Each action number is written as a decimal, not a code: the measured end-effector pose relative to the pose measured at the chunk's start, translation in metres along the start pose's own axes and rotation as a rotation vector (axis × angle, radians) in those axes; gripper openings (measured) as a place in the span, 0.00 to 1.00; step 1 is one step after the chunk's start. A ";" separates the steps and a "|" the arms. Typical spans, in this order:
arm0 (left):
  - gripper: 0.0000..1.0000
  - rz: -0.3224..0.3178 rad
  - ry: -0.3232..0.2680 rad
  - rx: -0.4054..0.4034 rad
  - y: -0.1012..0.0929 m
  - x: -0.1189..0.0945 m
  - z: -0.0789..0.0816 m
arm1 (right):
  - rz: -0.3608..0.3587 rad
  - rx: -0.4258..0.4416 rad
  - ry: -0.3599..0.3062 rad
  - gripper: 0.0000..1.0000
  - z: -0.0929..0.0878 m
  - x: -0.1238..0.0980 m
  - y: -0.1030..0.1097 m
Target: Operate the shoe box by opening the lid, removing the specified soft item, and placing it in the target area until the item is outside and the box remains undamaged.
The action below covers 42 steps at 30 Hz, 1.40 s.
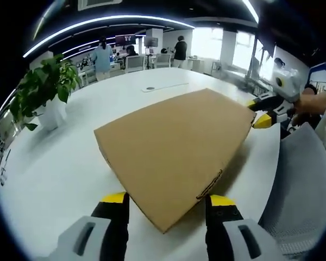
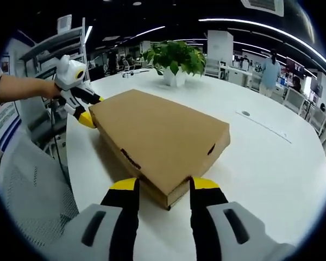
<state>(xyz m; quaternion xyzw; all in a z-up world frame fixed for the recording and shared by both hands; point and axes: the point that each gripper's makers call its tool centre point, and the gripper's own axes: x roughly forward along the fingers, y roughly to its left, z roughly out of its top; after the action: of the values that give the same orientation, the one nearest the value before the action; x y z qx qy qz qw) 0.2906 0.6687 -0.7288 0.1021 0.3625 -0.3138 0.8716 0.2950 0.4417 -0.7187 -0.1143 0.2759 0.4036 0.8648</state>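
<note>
A shut brown cardboard shoe box (image 1: 174, 138) lies flat on the white table (image 1: 60, 174). My left gripper (image 1: 168, 199) stands open, its yellow-tipped jaws on either side of the box's near corner. In the right gripper view the same box (image 2: 157, 133) has another corner between the open jaws of my right gripper (image 2: 164, 184). Each gripper shows in the other's view at the box's far corner: the right gripper (image 1: 262, 111) and the left gripper (image 2: 88, 110), the latter held by a bare forearm. The soft item is hidden inside.
A potted plant (image 1: 46, 89) in a white pot stands on the table beyond the box. A grey mesh chair (image 1: 301, 190) sits close to the table's edge beside me. Desks, chairs and several people fill the far office (image 1: 136, 51).
</note>
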 end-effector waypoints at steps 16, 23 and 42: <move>0.61 0.009 0.000 -0.059 -0.002 0.000 0.002 | 0.030 -0.040 -0.040 0.42 -0.001 -0.003 0.008; 0.63 0.008 -0.001 -0.084 -0.003 -0.002 0.005 | 0.041 -0.038 -0.066 0.42 0.004 -0.006 0.008; 0.62 0.037 -0.068 -0.092 -0.007 -0.021 0.024 | 0.049 -0.092 -0.127 0.44 0.028 -0.023 0.009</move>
<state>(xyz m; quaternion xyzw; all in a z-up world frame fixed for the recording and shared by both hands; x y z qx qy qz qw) 0.2881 0.6634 -0.6965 0.0578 0.3449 -0.2837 0.8929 0.2866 0.4445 -0.6827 -0.1212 0.2044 0.4434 0.8642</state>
